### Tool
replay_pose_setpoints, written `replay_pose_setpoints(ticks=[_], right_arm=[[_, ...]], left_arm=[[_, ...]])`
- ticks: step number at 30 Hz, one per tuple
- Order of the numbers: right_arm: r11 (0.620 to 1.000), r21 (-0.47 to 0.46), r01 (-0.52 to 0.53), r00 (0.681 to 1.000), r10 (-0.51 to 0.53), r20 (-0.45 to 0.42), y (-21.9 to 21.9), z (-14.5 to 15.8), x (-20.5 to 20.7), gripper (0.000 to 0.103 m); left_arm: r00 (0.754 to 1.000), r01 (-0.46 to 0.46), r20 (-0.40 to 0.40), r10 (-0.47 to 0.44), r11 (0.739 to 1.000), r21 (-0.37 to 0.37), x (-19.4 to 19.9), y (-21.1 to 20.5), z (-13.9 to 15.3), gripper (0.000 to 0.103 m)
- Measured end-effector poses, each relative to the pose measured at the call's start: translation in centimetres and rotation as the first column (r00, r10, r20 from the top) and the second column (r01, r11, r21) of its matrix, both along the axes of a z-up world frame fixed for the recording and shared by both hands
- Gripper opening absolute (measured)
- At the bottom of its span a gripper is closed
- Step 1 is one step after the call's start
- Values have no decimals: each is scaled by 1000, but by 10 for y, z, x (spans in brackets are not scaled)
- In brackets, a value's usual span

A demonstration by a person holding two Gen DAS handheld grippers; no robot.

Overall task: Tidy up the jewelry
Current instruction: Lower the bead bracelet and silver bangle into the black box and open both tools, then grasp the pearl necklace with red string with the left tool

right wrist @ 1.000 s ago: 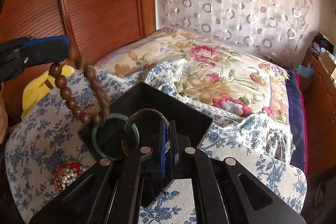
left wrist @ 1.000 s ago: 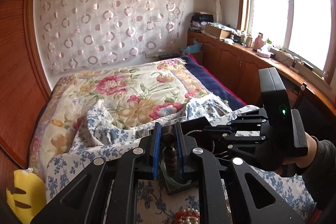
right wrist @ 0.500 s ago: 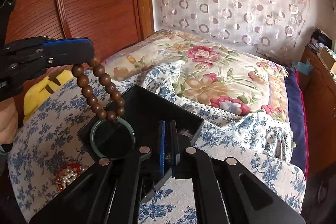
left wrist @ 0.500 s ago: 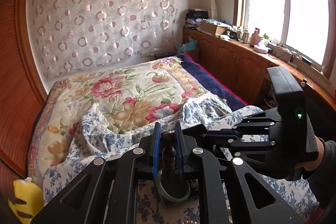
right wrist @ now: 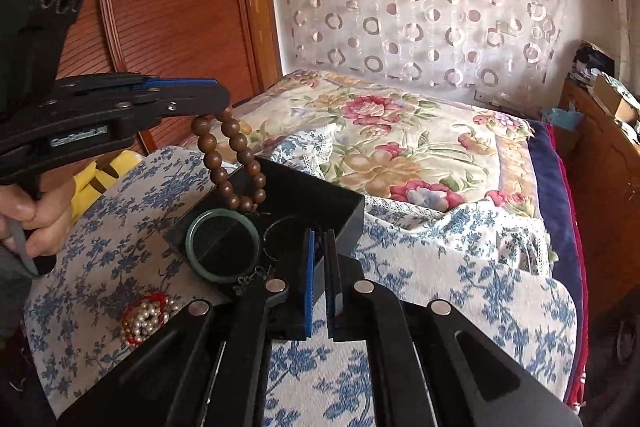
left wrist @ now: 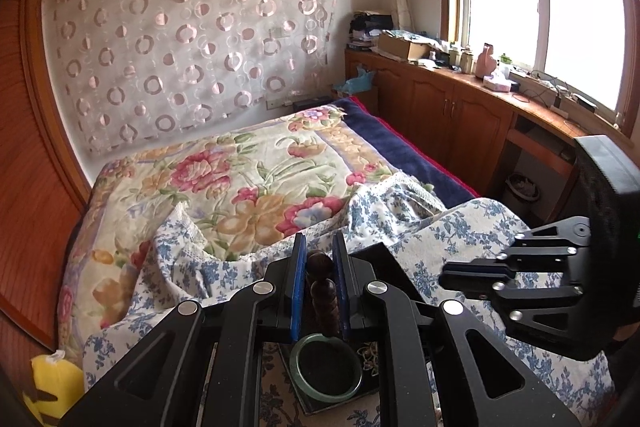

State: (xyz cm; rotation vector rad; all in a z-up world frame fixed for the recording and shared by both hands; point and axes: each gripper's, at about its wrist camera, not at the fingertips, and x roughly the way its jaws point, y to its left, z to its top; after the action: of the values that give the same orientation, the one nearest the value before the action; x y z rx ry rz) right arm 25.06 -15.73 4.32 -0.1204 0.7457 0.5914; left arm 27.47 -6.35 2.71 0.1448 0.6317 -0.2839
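Observation:
My left gripper [left wrist: 319,259] is shut on a brown wooden bead bracelet [right wrist: 232,163] and holds it hanging over a black tray [right wrist: 344,211]; the lowest beads reach the tray's far left part. The bracelet also shows between the left pads [left wrist: 322,291]. A green jade bangle [right wrist: 223,246] lies in the tray, also in the left wrist view [left wrist: 326,367]. A thin metal bangle with a chain [right wrist: 280,231] lies in the tray beside it. My right gripper [right wrist: 319,251] is nearly shut and empty at the tray's near edge.
A pearl and red bead bracelet [right wrist: 146,317] lies on the blue floral cloth [right wrist: 460,291] left of the tray. A yellow plush toy [left wrist: 52,387] sits at the bed's left. A flowered quilt [left wrist: 248,179] covers the bed behind.
My right gripper let go of the metal bangle, which now lies in the tray, and drew back. My left gripper carried the bead bracelet rightward over the tray.

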Motion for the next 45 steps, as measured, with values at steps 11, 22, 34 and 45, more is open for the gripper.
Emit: replay_pose_setpoints(ticks=[11,22,34,45], right_arm=[[1000,8,30,999,-30,14,-7,-1,-45,6],[998,7,62,998,-62,7,-1,-24,-93,6],[998,22,60,998,-60,-20,0,-38,-129,6],[999,-16,47,998,-48,-41,7,-61,-140,6]], left_arm=[[1000,-10,10,11,1000,-10,-44,14,-5,14],[999,-34,-33,33,999,-12,-102,33,-40,14],[992,-18,-121,18,1000,-2,-150,27,-89,14],[985,25,-173,-21,999,20,-151,12,-111,28]])
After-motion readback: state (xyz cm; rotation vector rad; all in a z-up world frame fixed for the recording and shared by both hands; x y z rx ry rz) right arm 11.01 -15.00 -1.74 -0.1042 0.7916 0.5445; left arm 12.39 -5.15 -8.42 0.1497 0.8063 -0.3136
